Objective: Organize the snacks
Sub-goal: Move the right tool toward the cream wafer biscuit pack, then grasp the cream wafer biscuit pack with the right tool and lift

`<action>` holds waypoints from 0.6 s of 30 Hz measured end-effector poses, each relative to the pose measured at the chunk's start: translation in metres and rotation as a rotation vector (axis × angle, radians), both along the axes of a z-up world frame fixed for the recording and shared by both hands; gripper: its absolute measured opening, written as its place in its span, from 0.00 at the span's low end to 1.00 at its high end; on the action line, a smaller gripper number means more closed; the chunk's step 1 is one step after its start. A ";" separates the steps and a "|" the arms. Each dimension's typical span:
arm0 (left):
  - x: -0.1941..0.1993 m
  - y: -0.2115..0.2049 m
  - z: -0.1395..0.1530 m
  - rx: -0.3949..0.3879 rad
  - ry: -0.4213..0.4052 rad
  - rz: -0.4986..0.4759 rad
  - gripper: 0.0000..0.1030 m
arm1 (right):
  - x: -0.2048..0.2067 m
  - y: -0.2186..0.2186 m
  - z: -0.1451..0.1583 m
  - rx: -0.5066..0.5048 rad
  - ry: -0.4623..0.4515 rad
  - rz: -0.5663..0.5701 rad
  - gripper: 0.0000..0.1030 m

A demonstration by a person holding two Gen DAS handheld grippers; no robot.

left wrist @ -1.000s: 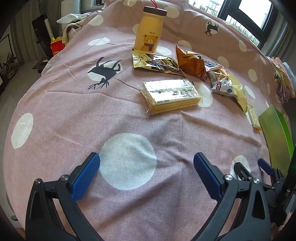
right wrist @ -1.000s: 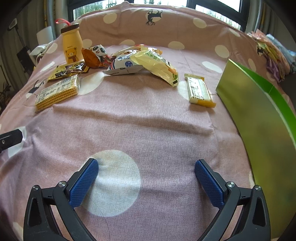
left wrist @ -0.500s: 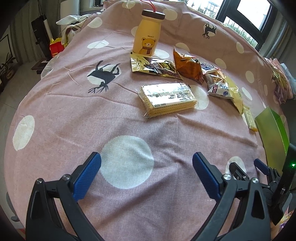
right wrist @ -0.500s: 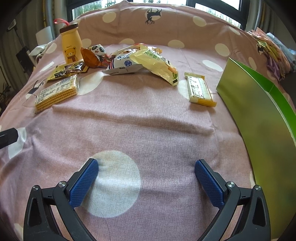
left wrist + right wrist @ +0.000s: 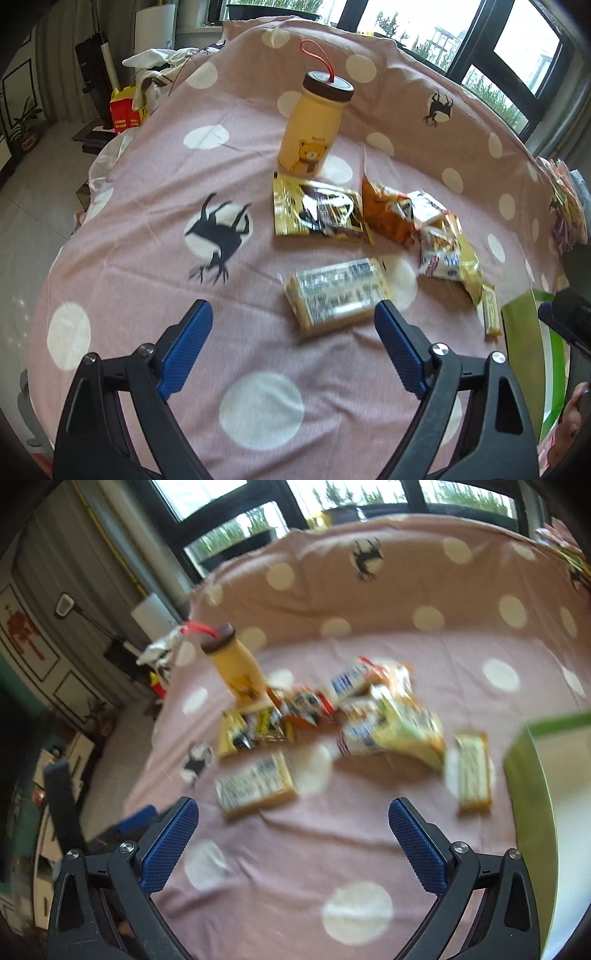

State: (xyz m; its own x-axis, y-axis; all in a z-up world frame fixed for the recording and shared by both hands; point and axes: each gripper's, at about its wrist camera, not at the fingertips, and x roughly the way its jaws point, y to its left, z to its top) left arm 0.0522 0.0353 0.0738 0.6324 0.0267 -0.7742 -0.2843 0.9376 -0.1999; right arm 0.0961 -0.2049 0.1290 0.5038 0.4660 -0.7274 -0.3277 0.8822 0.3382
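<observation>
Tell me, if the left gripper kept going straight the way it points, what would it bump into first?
Most likely the clear-wrapped wafer pack, lying just beyond the left gripper, whose empty jaws are closing. Depth is hard to judge, so it might meet the spotted pink cloth first.

My left gripper (image 5: 293, 345) is closing with nothing in it, and the cracker pack (image 5: 338, 291) lies just ahead.
</observation>
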 end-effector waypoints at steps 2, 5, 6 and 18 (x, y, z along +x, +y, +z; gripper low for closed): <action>0.011 0.006 -0.010 -0.024 0.010 0.005 0.86 | 0.020 0.019 -0.006 0.007 0.021 0.032 0.90; 0.025 0.017 -0.030 -0.090 0.064 -0.011 0.68 | 0.045 0.045 -0.036 0.015 0.106 0.075 0.76; 0.029 0.019 -0.037 -0.115 0.087 -0.018 0.65 | 0.052 0.051 -0.046 0.010 0.122 0.081 0.75; 0.042 0.012 -0.058 -0.162 0.093 -0.071 0.43 | 0.098 0.105 -0.120 -0.104 0.224 0.154 0.73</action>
